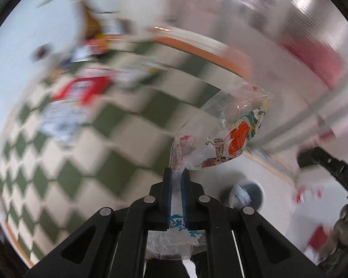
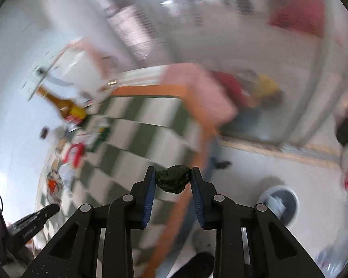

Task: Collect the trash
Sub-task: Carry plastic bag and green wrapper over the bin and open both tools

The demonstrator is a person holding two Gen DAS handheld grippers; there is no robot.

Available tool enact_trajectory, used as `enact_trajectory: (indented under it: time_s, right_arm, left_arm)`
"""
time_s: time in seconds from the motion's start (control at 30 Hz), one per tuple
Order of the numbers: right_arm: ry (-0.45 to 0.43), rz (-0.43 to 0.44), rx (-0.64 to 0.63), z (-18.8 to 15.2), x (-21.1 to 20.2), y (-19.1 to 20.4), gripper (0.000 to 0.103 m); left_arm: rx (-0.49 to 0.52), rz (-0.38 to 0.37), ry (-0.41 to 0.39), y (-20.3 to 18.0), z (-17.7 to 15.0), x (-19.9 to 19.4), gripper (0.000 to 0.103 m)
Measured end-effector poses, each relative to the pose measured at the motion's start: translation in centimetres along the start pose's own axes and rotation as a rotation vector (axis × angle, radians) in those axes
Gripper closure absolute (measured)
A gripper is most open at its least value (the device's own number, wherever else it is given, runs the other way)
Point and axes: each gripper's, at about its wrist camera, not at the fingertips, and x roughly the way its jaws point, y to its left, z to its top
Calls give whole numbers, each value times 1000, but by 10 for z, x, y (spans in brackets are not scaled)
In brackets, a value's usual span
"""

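Note:
My left gripper [image 1: 176, 173] is shut on a clear plastic wrapper [image 1: 229, 125] with orange and teal print; the wrapper sticks up and to the right, held in the air past the table's edge. My right gripper [image 2: 173, 173] is shut on a crumpled dark green wrapper [image 2: 174, 178], held over the edge of the green-and-white checkered table [image 2: 136, 139]. More trash lies on the table: red and white packets [image 1: 81, 88] and a brown bottle [image 2: 60, 104]. A round grey bin [image 2: 280, 202] stands on the floor; it also shows in the left wrist view [image 1: 248, 194].
Both views are motion-blurred. The table has an orange rim [image 1: 197, 46]. The floor [image 2: 290, 173] to the right is pale tile. A red and yellow heap [image 2: 255, 88] lies beyond the table. The other gripper shows at the right edge [image 1: 331, 164] and lower left [image 2: 32, 222].

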Motion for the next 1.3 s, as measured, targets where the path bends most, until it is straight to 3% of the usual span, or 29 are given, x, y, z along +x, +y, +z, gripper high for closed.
enact_trajectory:
  time_s: [0.2,0.37,0.57,0.7,0.83,0.87,0.9,0.97,1.0,1.1,1.17,1.3]
  right_arm:
    - [22,-159,274,-73,-26,-180,71]
    - [85,-243,464,-142,5,-311,71]
    - [166,-271,590,-212,107,-437,71]
    - [214,-241,629,-252,193,-506,71]
    - [254,-201,642,-283,264,-544,71]
    - [258,-189,645,-286,273,-552,71]
    - [267,-180,644,-290,285,-557,71]
    - [286,-165,642,-295,301,-563,70]
    - [299,-156,645,-298,310,-564,70]
    - [331,-140,656,-304,322,-565,62]
    - [333,-150,657,-304,322,-561,40]
    - [309,-195,630,-294,299,-547,28]
  left_arm:
    - [232,-149,221,-161,-31,93,98]
    - [312,-198,455,-270,-85,236,98]
    - [295,-208,661,-352,-150,426,98]
    - [311,-194,743,-382,-183,524,97]
    - [365,-177,765,-390,-203,569,93]
    - [376,-168,758,-391,-204,578,85]
    - [381,-167,750,-391,-206,578,76]
    - [363,-174,724,-384,-202,580,24]
    - [351,-183,708,-379,-200,576,18]
    - [338,-170,681,-369,-192,565,17]
    - [356,-144,643,-364,-183,548,9]
    - [379,-103,528,-348,-170,508,9]
